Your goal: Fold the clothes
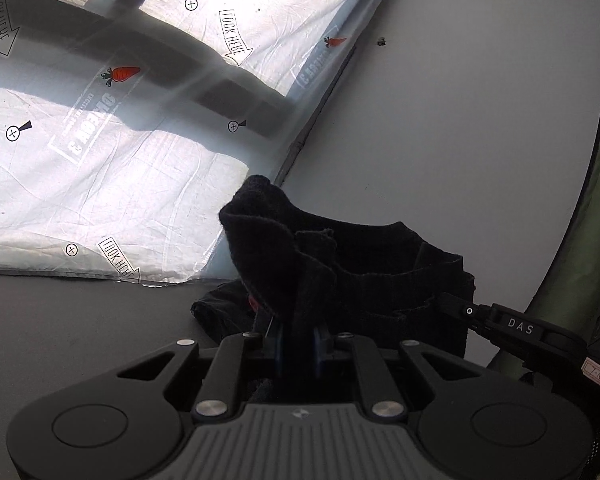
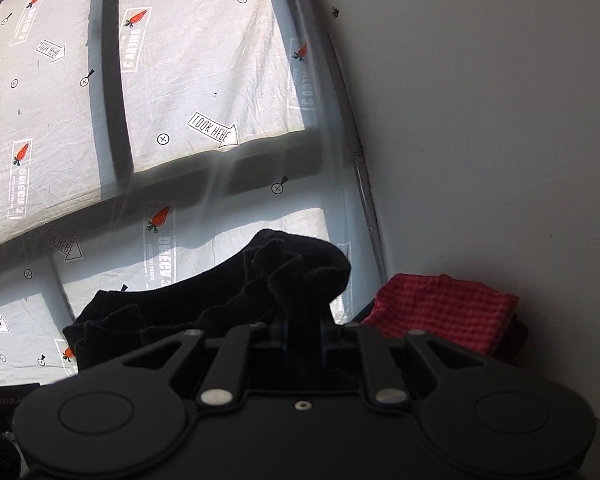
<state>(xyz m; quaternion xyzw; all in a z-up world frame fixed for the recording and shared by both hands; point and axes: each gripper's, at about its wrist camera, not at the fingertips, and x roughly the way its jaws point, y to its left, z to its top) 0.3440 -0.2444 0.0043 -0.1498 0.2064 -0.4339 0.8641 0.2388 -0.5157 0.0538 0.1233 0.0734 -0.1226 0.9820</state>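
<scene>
A black garment hangs lifted between both grippers. My left gripper is shut on one bunched corner of it, and the cloth stands up over the fingers. In the left wrist view the right gripper's fingers pinch the garment's far edge at the right. In the right wrist view my right gripper is shut on another bunched corner of the black garment, which stretches away to the left. The lower part of the garment droops toward the dark table.
A folded red checked cloth lies at the right by the grey wall. A window covered with a white printed sheet fills the background. A green fabric edge runs down the right side in the left wrist view.
</scene>
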